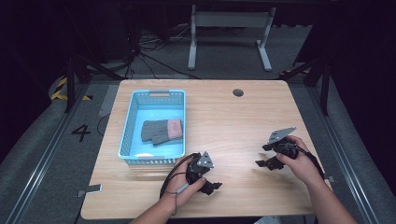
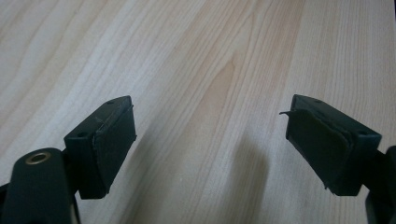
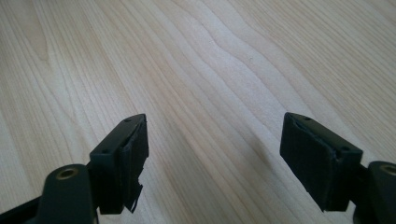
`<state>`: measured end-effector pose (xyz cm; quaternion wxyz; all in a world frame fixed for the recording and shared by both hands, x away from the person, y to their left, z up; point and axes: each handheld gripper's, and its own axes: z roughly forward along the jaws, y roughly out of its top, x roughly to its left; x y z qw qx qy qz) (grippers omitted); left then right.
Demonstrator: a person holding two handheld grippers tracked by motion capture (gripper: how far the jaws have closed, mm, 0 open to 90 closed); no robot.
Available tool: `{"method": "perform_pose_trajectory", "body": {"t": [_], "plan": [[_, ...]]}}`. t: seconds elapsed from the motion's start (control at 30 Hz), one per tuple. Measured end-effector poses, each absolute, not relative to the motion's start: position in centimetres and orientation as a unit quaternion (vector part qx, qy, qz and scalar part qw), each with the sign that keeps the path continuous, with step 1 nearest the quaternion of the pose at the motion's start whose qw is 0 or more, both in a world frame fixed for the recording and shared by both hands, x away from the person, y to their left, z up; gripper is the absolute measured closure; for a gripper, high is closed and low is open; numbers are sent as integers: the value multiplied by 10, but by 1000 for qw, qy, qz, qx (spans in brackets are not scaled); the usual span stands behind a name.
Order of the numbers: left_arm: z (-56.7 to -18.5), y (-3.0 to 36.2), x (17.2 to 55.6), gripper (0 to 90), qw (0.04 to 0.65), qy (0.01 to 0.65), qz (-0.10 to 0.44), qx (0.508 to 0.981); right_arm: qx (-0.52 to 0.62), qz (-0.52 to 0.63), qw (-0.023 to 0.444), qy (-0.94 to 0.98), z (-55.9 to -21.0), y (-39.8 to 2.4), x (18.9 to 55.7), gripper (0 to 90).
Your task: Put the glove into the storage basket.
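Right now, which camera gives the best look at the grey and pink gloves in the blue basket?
The high view: it shows the gloves lying flat on the floor of the blue basket, pink cuffs toward its right wall. The left and right gripper views look along open fingers at bare wooden tabletop, so they tell nothing about the gloves.

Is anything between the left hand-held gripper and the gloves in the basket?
Yes: the blue basket's near wall stands between the left hand-held gripper and the gloves. The basket is open on top, so going over the wall looks unobstructed.
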<state>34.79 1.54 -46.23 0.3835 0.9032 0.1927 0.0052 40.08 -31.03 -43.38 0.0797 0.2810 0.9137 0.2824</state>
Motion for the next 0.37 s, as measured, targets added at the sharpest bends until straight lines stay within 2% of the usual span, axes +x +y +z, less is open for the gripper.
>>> {"method": "perform_pose_trajectory", "body": {"t": [0.37], "plan": [[-464, 17, 351, 178, 369, 198, -11, 908, 280, 280, 84, 914, -438, -310, 400, 237]]}}
